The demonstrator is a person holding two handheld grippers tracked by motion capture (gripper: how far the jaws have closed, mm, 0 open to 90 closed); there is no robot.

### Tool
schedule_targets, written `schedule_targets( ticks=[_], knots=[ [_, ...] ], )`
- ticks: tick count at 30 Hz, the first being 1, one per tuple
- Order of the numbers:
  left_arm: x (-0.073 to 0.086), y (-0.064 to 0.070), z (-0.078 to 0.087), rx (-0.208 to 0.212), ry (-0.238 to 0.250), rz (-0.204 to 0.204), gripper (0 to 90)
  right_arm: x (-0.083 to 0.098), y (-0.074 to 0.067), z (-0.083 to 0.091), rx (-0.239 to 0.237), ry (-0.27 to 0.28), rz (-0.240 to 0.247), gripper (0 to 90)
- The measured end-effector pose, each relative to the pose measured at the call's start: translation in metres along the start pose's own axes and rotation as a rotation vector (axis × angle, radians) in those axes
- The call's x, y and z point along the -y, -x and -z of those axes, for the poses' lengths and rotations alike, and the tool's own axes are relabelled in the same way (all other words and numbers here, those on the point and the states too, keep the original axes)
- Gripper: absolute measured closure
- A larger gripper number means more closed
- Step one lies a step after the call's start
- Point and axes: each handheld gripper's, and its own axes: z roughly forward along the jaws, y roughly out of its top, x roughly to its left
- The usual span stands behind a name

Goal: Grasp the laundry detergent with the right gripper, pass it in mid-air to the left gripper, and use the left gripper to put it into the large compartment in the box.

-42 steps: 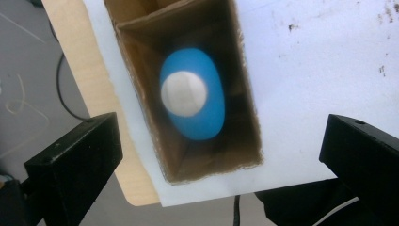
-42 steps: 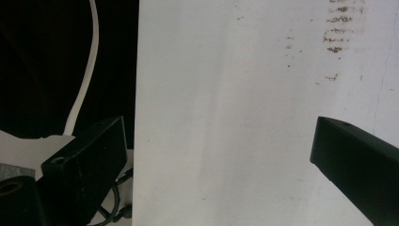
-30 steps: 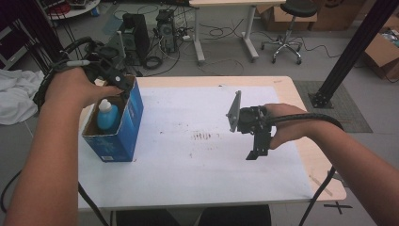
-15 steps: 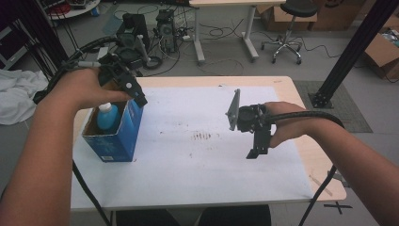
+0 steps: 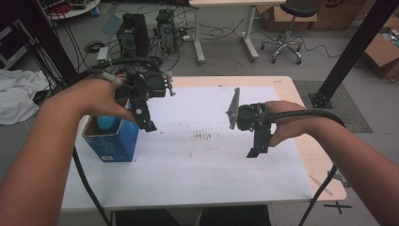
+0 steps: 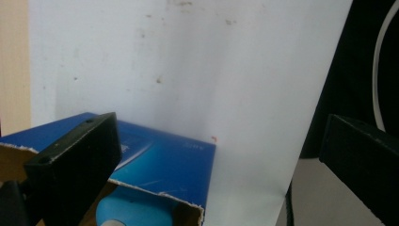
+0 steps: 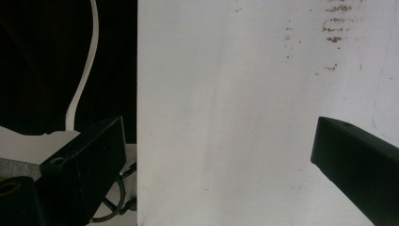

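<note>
So the open-topped blue cardboard box [image 5: 112, 141] sits at the left of the high view, on the left part of the white paper sheet [image 5: 207, 160] that covers the light wooden table [image 5: 301, 94]. Inside it there's a light blue rounded bottle [image 5: 106, 123] poking up, top just visible over the torn rim. In the left gripper view the same box fills the lower left, bottle at the bottom edge.

The left gripper [image 5: 146, 120] hangs above the box's right edge, left of centre in the high view, jaws spread wide with nothing between them. You can see that gap clearly in the left gripper view, just paper and box behind.

The right gripper [image 5: 256, 146] is right of centre, well apart from the box, hovering over bare paper near some brown smudges [image 5: 203, 136]. Its jaws are wide apart too, holding nothing.
</note>
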Motion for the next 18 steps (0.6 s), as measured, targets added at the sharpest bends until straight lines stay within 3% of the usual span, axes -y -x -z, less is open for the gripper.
schedule_targets(
  ticks=[2,18],
  knots=[
    [-0.001,0.002,-0.002,-0.001,0.001,-0.028,0.1,0.0,0.0,0.0,0.002,-0.002,-0.003,3.7],
    [-0.009,0.021,-0.013,0.024,-0.012,-0.146,0.1,0.001,0.002,0.001,0.004,-0.002,-0.015,3.8]
  ],
)
